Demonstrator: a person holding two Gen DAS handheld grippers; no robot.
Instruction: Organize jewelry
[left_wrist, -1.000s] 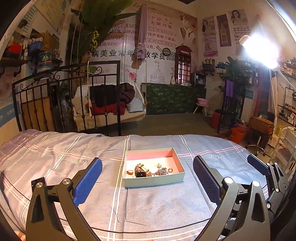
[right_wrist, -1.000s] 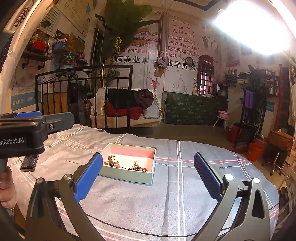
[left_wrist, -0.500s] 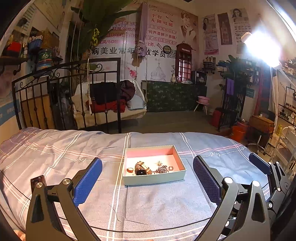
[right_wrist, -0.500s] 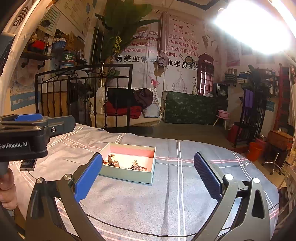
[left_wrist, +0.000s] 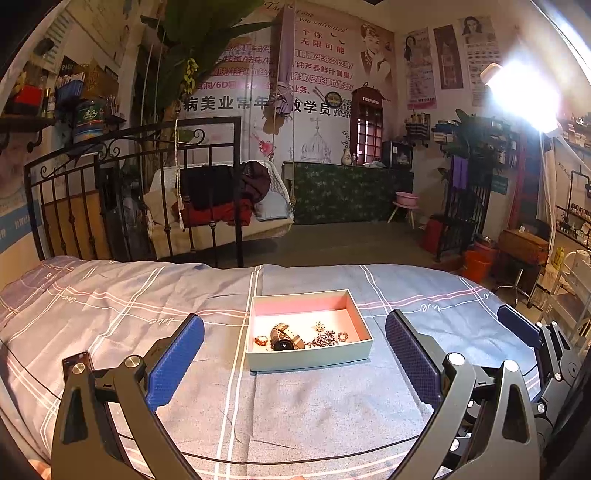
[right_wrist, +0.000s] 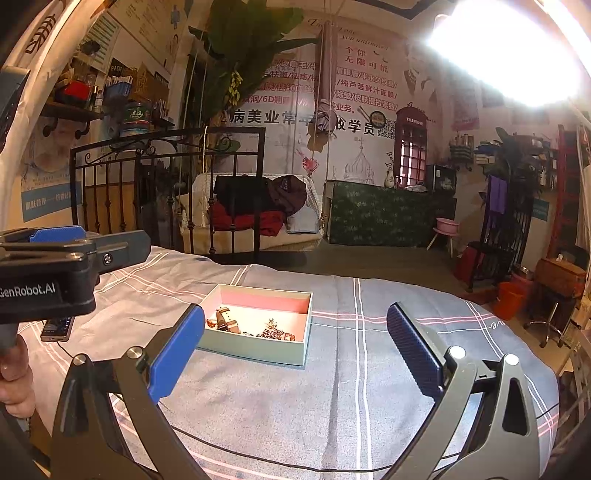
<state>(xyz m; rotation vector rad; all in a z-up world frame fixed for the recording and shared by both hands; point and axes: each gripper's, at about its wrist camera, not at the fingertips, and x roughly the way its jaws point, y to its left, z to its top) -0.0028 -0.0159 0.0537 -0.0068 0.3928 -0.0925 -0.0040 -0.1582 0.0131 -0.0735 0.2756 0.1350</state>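
Jewelry is gathered in a shallow open box with a pink interior, set on the plaid bedspread of the bed; a watch, a ring and a beaded piece are seen lying near its front wall. Both the left tongs and the right tongs are held spread wide apart with nothing between them, short of the box. A phone is seen on the bedspread to the left, a thin black cable crosses the cloth in front, and an iron bed frame stands behind.

Ahead of you a black iron bed frame meets poster-covered walls, a glaring lamp upper right.
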